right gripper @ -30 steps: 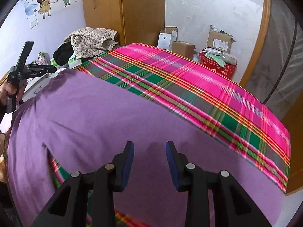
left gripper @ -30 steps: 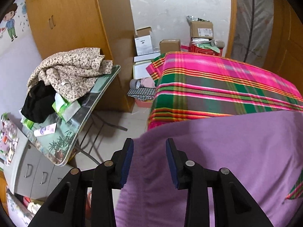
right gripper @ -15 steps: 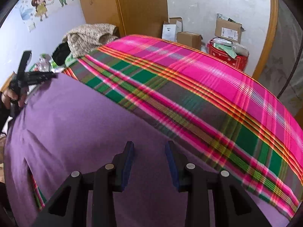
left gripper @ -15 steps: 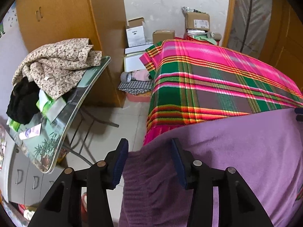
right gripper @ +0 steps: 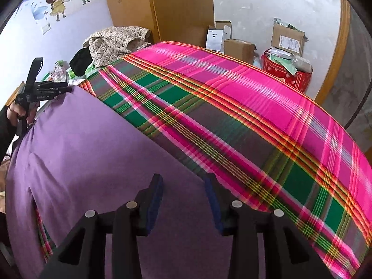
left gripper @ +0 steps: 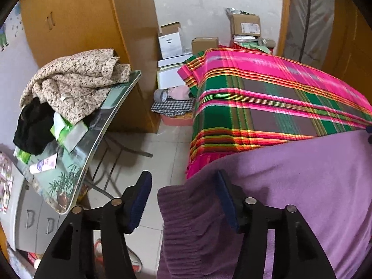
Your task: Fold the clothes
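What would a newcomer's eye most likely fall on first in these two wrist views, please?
Most likely the bright pink and green plaid bedspread that fills the middle of both views. Next comes the purple garment spread over its near end, with the left gripper open at its darker ribbed hem and the right gripper open above the cloth. Off to the left, a heap of floral and black clothes sits on a glass-topped table.
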